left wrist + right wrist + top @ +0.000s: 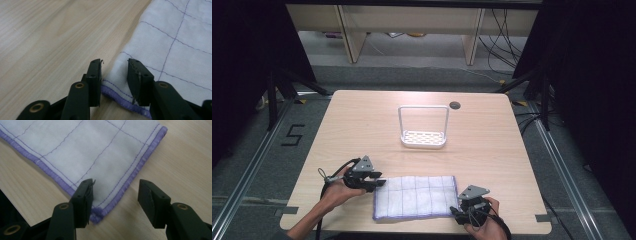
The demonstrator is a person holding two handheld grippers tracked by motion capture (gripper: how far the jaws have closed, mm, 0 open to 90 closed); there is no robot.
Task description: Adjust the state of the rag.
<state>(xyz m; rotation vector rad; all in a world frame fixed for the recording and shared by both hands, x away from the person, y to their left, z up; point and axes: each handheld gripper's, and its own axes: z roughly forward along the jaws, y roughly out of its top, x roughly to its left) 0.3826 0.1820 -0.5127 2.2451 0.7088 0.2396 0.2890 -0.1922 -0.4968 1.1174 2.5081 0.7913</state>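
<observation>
While my left gripper (114, 72) straddles the left corner of the white quilted cloth with purple stitched edging (416, 197), its jaws stand apart, not yet pinching. My right gripper (115, 195) stands wider open at the near right corner, the hem just inside its left jaw. The cloth lies flat on the pale wooden table (362, 125), its long axis running between my two grippers, each equally near.

High view overlooks table (362, 115); both gripper views closely share the cloth (417, 196).
</observation>
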